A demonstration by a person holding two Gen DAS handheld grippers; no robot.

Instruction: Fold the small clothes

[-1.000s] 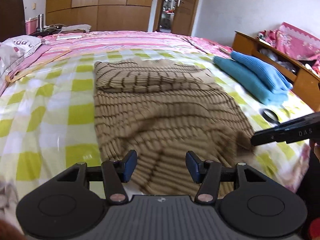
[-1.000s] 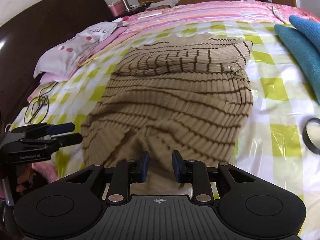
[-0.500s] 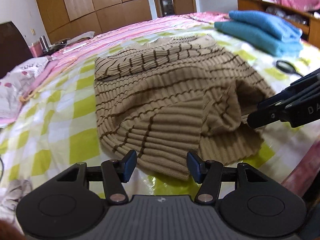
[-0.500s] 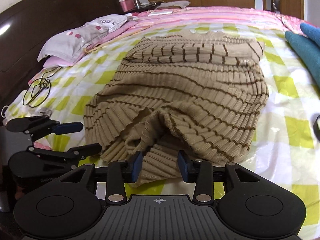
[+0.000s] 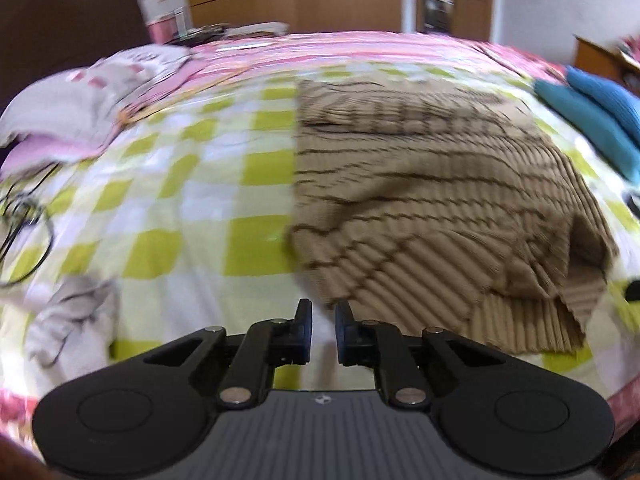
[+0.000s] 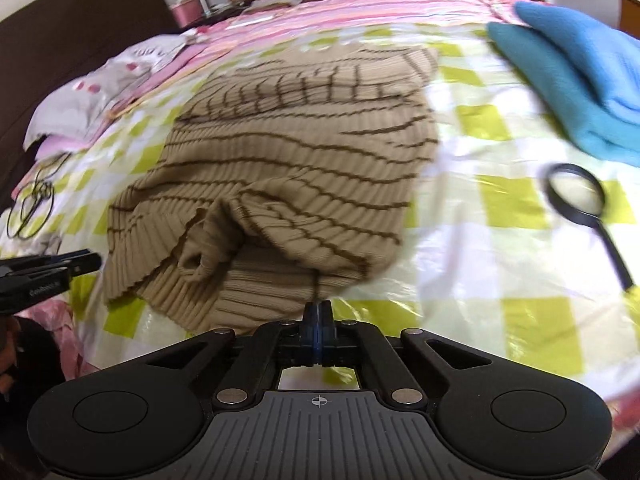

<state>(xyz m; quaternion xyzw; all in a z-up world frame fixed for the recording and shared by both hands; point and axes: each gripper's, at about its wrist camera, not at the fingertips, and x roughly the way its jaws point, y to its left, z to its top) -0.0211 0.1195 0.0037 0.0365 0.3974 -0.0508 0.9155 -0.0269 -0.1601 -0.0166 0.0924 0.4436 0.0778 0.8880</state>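
Note:
A tan ribbed sweater with thin brown stripes lies on the checked bed cover, partly folded, its near hem bunched; it also shows in the right wrist view. My left gripper is at the sweater's near left corner, its jaws a narrow gap apart with nothing between them. My right gripper is shut with its pads together, just short of the sweater's near hem, holding nothing. The left gripper's fingers show at the left edge of the right wrist view.
Folded blue clothes lie at the far right. A black magnifying glass lies right of the sweater. A pillow, a black cable and a grey cloth are on the left. A dark headboard stands behind.
Both grippers pulled back from the sweater's hem and closed their jaws, the right fully. The left camera swung left, and the sweater lies dropped and bunched.

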